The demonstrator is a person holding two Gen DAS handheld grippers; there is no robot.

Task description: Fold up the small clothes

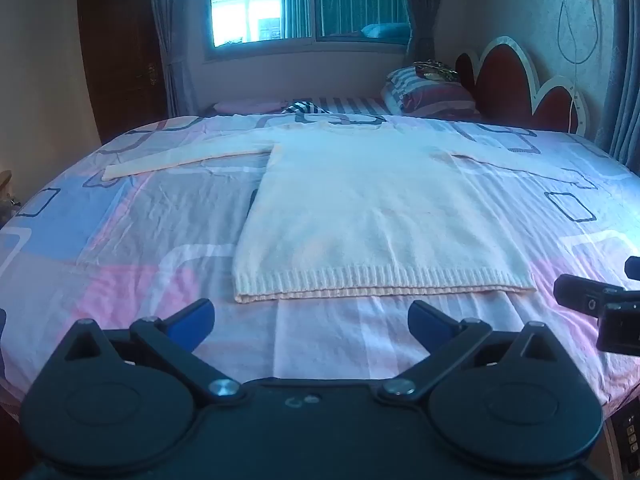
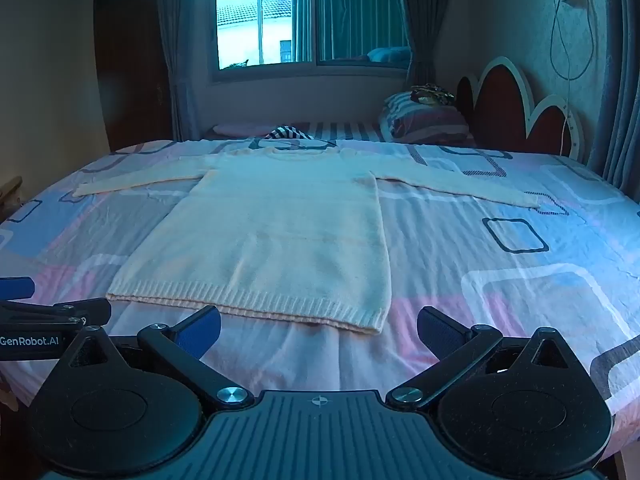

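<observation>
A cream knit sweater [image 1: 360, 208] lies flat on the bed, both sleeves spread out, ribbed hem nearest me. It also shows in the right wrist view [image 2: 276, 240]. My left gripper [image 1: 311, 322] is open and empty, just short of the hem's middle. My right gripper [image 2: 319, 328] is open and empty, just short of the hem's right corner. The right gripper's side shows at the right edge of the left wrist view [image 1: 600, 304]. The left gripper's side shows at the left edge of the right wrist view [image 2: 48, 316].
The bed sheet [image 1: 120, 240] is pink, blue and white with square patterns. Striped pillows [image 1: 428, 92] and a red scalloped headboard [image 1: 516, 80] are at the far right. A striped cloth [image 1: 304, 109] lies beyond the sweater's collar. A window [image 1: 304, 0] is on the far wall.
</observation>
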